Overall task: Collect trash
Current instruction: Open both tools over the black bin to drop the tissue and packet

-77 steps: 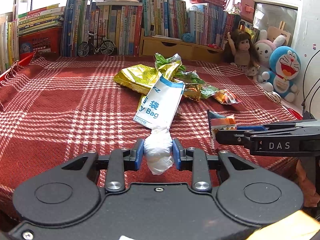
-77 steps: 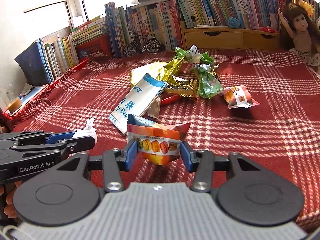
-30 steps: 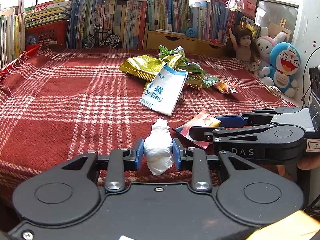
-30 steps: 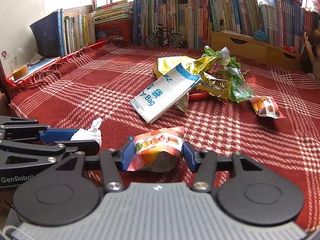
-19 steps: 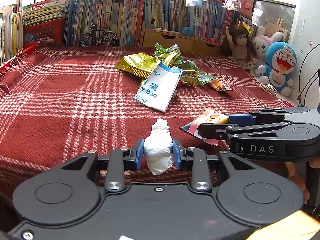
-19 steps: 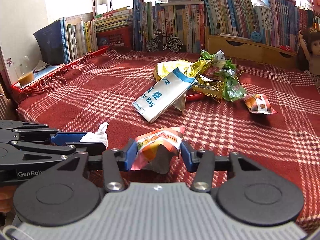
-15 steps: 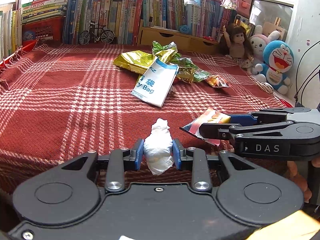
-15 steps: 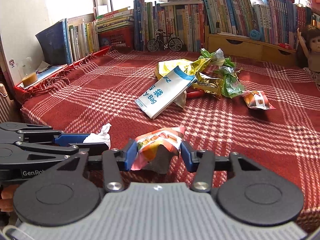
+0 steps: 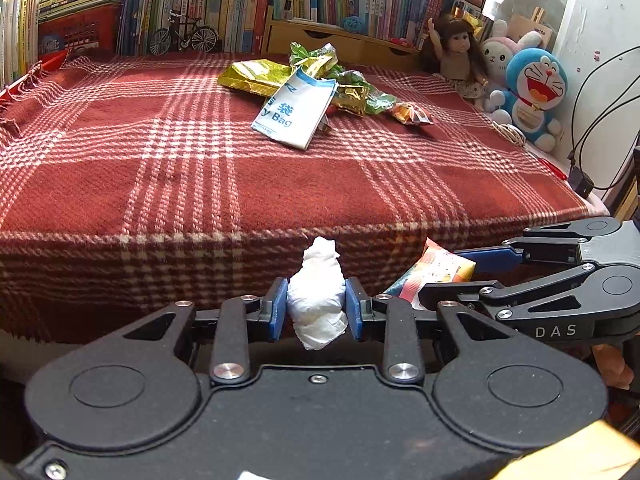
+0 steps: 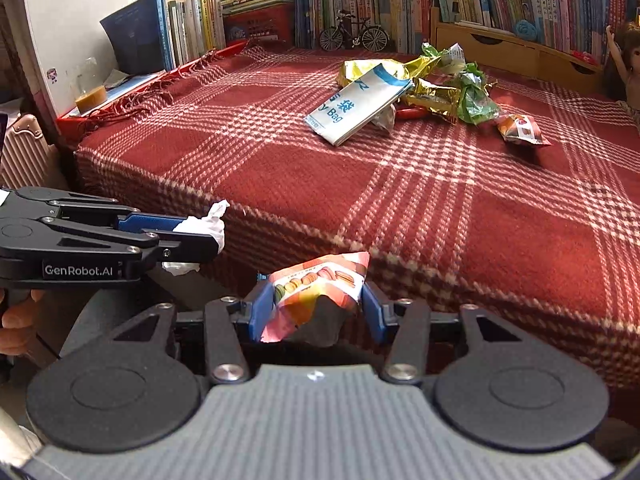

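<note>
My left gripper (image 9: 316, 307) is shut on a crumpled white tissue (image 9: 318, 294), held in front of the bed's near edge. My right gripper (image 10: 316, 307) is shut on an orange macaron snack packet (image 10: 316, 288). In the left wrist view the right gripper (image 9: 456, 276) shows at the right with the snack packet (image 9: 434, 270); in the right wrist view the left gripper (image 10: 192, 236) shows at the left with the tissue (image 10: 206, 222). More trash lies far back on the red plaid blanket (image 9: 160, 152): a white and blue bag (image 9: 296, 110), gold and green wrappers (image 9: 280, 72) and a small orange packet (image 9: 410, 114).
Books and a toy bicycle (image 9: 184, 38) line the back. A doll (image 9: 454, 54) and plush toys (image 9: 534, 92) sit at the back right, with cables (image 9: 592, 120) beside them. A pink suitcase (image 10: 24, 152) and a cup (image 10: 90, 96) stand left of the bed.
Both grippers have pulled back off the bed and dropped below its front edge, each still holding its piece of trash. The trash pile now looks farther away.
</note>
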`<state>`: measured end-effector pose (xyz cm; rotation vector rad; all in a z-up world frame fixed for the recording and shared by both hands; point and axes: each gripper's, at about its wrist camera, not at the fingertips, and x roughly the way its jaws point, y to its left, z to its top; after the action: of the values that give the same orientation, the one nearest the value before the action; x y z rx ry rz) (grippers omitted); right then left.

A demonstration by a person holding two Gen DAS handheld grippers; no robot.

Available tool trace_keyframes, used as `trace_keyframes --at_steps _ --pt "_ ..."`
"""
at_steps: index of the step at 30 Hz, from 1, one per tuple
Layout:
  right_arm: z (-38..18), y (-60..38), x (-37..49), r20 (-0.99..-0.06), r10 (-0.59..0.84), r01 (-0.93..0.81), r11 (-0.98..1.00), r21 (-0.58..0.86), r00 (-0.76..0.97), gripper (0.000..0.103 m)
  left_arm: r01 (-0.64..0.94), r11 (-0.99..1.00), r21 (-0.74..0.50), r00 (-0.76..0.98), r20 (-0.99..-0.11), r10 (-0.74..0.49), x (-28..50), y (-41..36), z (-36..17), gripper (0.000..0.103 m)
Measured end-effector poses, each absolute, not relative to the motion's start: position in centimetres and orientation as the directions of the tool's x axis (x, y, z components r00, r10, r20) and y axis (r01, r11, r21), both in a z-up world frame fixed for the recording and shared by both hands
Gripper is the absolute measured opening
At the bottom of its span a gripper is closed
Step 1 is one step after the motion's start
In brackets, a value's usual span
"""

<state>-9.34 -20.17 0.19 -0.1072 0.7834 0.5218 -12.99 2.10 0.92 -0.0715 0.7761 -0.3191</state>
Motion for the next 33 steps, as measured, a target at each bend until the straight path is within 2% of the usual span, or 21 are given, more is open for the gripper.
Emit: trace_keyframes --at_steps 8,14,20,27,33 --pt "-2.5 -19.9 -10.4 -0.785 0.389 -0.509 0.854 0.110 0.482 0.055 0.275 0.948 -0.162 0.578 -0.760 -0.297 -14.0 1.9 -2.0 0.029" --pt "-4.1 -19.5 -10.4 -0.819 0.377 -0.510 0.851 0.123 0.432 0.056 0.277 0.940 -0.202 0.498 -0.806 -0.320 -13.8 1.7 -3.8 0.030" --pt "-4.9 -19.2 -10.3 -0.838 0.371 -0.511 0.849 0.131 0.401 0.057 0.304 0.938 -0.165 0.476 -0.827 -0.299 -13.7 1.2 -4.2 0.031" --pt "-6.1 -18.9 -10.1 -0.858 0.351 -0.505 0.854 0.128 0.376 0.058 0.316 0.940 -0.129 0.445 -0.855 -0.267 -13.5 0.5 -5.3 0.039" --pt "-6.6 -18.8 -10.1 -0.864 0.349 -0.503 0.854 0.133 0.364 0.069 0.307 0.943 -0.126 0.440 -0.860 -0.258 -13.3 0.7 -5.6 0.048"
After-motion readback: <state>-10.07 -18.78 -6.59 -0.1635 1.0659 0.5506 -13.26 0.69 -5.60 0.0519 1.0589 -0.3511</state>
